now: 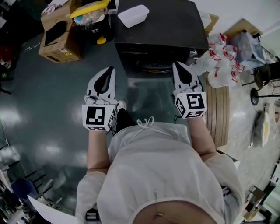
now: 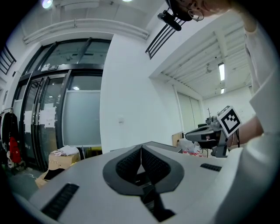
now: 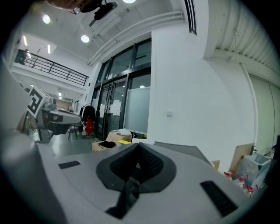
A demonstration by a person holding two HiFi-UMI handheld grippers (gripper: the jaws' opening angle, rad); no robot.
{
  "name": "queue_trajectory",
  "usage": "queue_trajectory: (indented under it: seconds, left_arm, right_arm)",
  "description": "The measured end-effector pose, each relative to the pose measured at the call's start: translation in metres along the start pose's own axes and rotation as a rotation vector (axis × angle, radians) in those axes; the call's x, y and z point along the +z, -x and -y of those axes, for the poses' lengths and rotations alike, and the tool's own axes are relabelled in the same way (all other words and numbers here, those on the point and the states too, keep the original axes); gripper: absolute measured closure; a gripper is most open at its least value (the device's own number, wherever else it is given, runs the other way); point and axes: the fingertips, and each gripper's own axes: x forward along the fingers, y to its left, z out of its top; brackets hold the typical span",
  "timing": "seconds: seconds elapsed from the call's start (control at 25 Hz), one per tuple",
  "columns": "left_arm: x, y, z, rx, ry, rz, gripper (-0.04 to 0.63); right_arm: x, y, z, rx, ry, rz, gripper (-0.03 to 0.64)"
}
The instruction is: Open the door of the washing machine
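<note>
The washing machine (image 1: 162, 33) is a black box at the top middle of the head view; the ring of its round door (image 1: 153, 68) shows at its front face, closed. My left gripper (image 1: 111, 70) hangs over the floor just left of the machine's front, short of it. My right gripper (image 1: 175, 65) has its tip close to the front's right side, beside the door ring. Both point level at the machine. In the left gripper view the jaws (image 2: 141, 149) meet with nothing between them. The right gripper's jaws (image 3: 138, 145) are likewise shut and empty.
A white plastic tub (image 1: 133, 15) lies on the machine's top. A cardboard box (image 1: 59, 37) stands at the far left, with a yellow-lidded bin (image 1: 89, 11) beside it. Clear bags of bottles (image 1: 223, 61) and a wooden disc (image 1: 218, 113) crowd the right. The floor (image 1: 43, 113) is glossy dark green.
</note>
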Motion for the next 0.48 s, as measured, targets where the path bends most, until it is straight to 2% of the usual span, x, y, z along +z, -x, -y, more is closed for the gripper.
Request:
queue_trajectory:
  seconds: [0.48]
  left_arm:
    - [0.009,-0.010,0.024,-0.038,0.003,0.033,0.572]
  right_arm:
    - [0.003,0.020,0.018,-0.040,-0.005,0.015,0.615]
